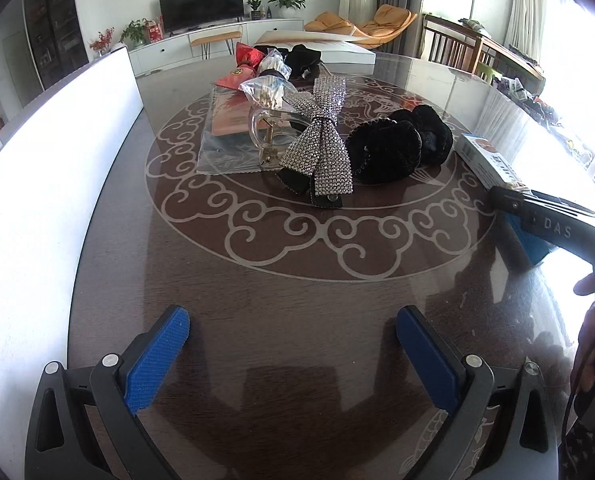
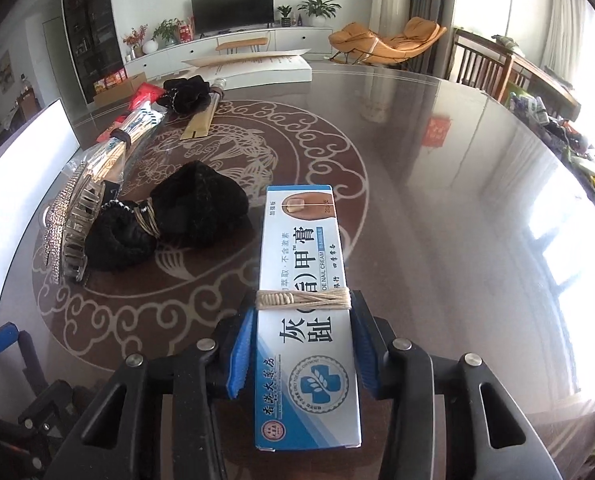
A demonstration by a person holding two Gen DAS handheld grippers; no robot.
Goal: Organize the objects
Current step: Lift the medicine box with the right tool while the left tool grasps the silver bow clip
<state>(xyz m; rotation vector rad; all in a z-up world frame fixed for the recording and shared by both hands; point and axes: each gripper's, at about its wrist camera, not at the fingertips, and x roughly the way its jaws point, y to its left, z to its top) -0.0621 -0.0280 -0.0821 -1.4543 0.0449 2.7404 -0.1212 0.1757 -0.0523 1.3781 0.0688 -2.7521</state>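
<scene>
— Closest to us is that long blue-and-white cream box (image 2: pixel 307 320); the right hand-held gripper (image 2: pixel 303 354) has its blue pads (image 2: pixel 239 354) pressed on both long sides, just below the band of pale string wound round the middle. So it's gripping the box.

— Is the box off the table (image 2: pixel 437 184) yet?

— I can't tell. Its far end points toward the middle of the table, over the pale scrollwork ring, near the right edge as the person stands. It may be resting there or just lifted.

— And the other one?

— The left hand-held gripper (image 1: pixel 293 354) hangs over bare table at the near edge, jaws wide apart, nothing between them.

— What's left to sort?

— A cluster in the middle: a black furry scrunchie (image 2: pixel 169 220) just beside the box, a rhinestone bow clip (image 1: pixel 321 140) touching it, bagged sticks (image 2: pixel 125 148) further back, another black scrunchie (image 2: pixel 187 94) toward the far edge.

— So which step is this?

— I'd say picking up the box, first of the lot. Next it wants a steady lift, kept level so the long box doesn't pivot between the pads, then carrying clear of that scrunchie. Where it belongs, I can't see.
</scene>
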